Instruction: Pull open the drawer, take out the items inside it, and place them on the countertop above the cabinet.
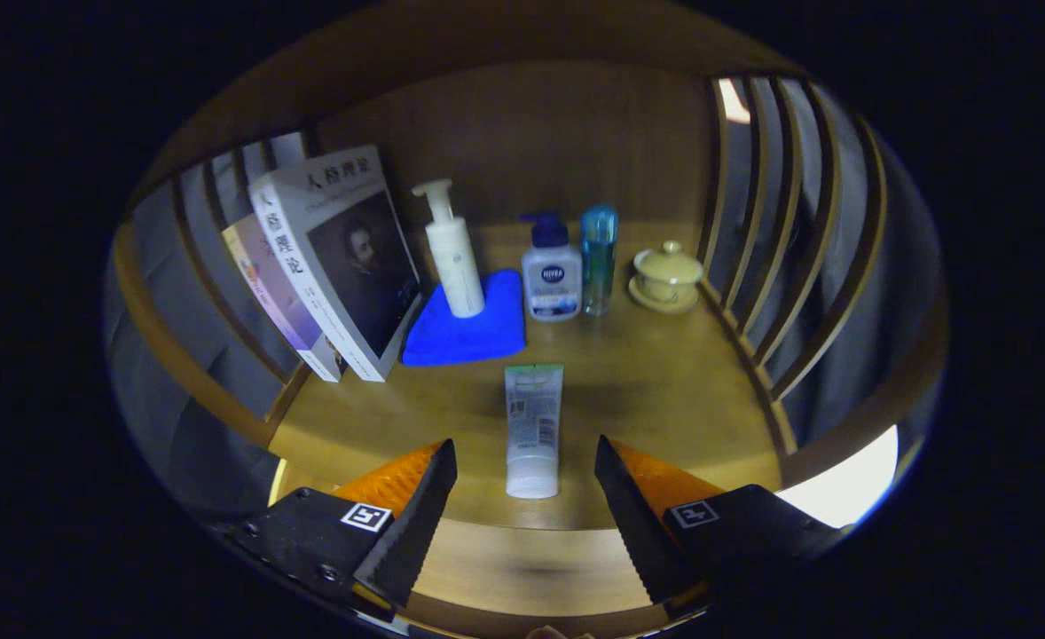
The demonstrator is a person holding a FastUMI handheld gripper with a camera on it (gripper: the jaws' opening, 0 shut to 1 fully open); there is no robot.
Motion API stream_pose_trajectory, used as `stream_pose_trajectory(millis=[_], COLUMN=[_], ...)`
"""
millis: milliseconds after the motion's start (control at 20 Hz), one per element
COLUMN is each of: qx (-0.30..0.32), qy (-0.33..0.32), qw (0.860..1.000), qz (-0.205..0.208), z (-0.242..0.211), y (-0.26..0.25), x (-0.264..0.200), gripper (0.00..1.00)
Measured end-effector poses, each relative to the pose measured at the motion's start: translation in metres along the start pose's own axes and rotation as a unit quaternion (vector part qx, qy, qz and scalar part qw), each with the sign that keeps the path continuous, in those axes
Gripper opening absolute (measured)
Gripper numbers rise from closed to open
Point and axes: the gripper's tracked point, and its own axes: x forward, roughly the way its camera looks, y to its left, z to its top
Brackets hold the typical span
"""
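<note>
A white squeeze tube (532, 428) lies flat on the wooden countertop (656, 390), cap end toward me, just ahead of and between my fingers. My gripper (522, 479) stands open, with a wide gap and nothing pressed between the fingers. The tube's cap sits near the countertop's front edge, level with the fingertips but apart from both.
Two books (327, 266) lean at the back left. A white pump bottle (453, 253) stands on a folded blue cloth (474, 324). Beside them are a blue-capped pump bottle (551, 271), a clear blue bottle (599, 257) and a lidded yellow cup (666, 277). Slatted wooden rails (753, 257) close both sides.
</note>
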Motion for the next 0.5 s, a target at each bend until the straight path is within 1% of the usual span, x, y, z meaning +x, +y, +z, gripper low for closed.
stream_pose_trajectory(millis=[100, 250, 500], qx=[-0.032, -0.060, -0.057], qy=[-0.053, -0.146, -0.256], qw=[0.998, 0.987, 0.965], qz=[-0.007, -0.005, 0.004], z=[0.006, 0.010, -0.013], y=[0.005, 0.020, 0.040], x=[-0.021, -0.060, -0.111], gripper=[0.98, 0.98, 1.00])
